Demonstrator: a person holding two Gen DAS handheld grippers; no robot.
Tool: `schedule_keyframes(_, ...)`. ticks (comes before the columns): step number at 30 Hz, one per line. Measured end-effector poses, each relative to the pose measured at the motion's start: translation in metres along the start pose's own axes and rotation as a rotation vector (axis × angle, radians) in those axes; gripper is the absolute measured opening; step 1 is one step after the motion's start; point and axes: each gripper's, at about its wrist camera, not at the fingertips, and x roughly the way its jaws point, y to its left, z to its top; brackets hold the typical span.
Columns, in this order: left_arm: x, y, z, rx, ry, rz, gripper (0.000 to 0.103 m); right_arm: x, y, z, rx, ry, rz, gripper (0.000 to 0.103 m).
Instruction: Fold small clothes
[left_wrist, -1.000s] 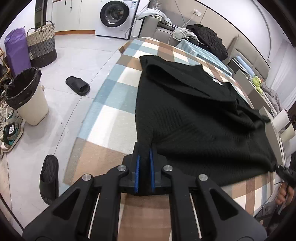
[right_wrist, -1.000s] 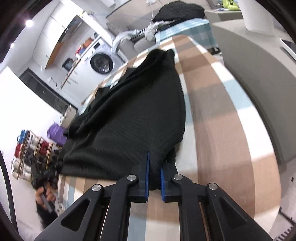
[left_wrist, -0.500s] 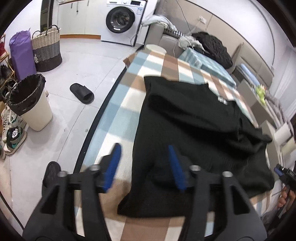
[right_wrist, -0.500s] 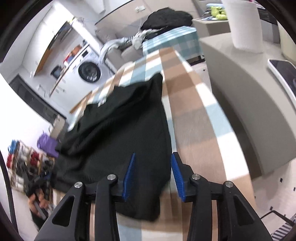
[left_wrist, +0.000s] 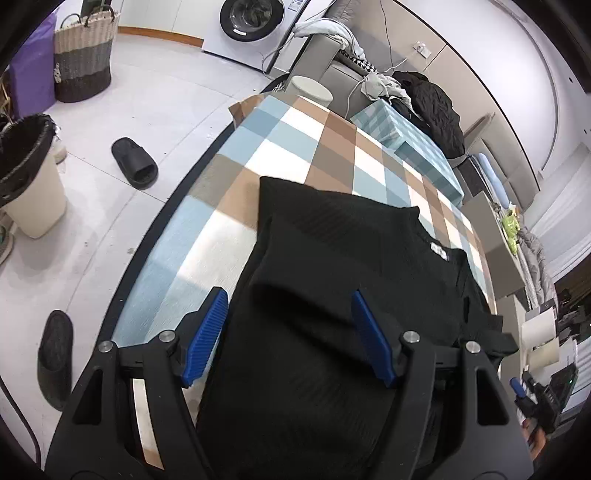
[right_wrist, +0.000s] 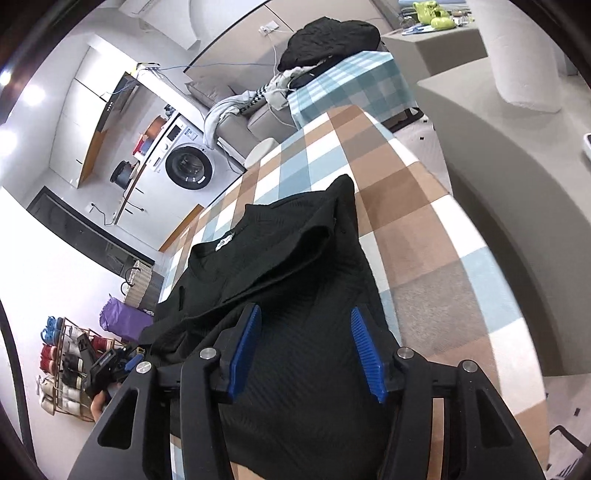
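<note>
A black ribbed knit top (left_wrist: 332, 280) lies on a table covered with a blue, brown and white checked cloth (left_wrist: 280, 147). Its sleeves are folded across the body and a white neck label (left_wrist: 439, 252) shows. My left gripper (left_wrist: 288, 325) is open and empty, held above the garment's near left part. My right gripper (right_wrist: 306, 343) is open and empty above the garment's near right part (right_wrist: 295, 369). The right gripper also shows at the left view's lower right edge (left_wrist: 532, 395).
The table's left edge (left_wrist: 155, 236) drops to a floor with black slippers (left_wrist: 135, 162), a bin (left_wrist: 26, 177) and a wicker basket (left_wrist: 83, 55). A grey counter (right_wrist: 509, 155) runs along the right. A sofa with piled clothes (left_wrist: 428, 99) stands behind.
Both grippers were shut on the garment's near hem. They have let it go, opened wide and moved forward and up over the garment, which now lies slack on the cloth.
</note>
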Motion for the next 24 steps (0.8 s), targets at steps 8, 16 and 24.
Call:
schedule_keyframes(8, 0.011, -0.006, 0.021, -0.004, -0.057, -0.05, 0.006, 0.023, -0.007, 0.017, 0.113, 0.003, -0.04, 0.052)
schedule_keyframes(16, 0.006, -0.012, 0.027, -0.004, -0.095, -0.073, 0.005, 0.046, -0.013, 0.045, 0.204, -0.008, -0.006, 0.052)
schedule_keyframes(24, -0.004, -0.021, 0.041, 0.017, -0.138, -0.091, 0.005, 0.05, -0.003, 0.065, 0.229, -0.073, 0.017, 0.007)
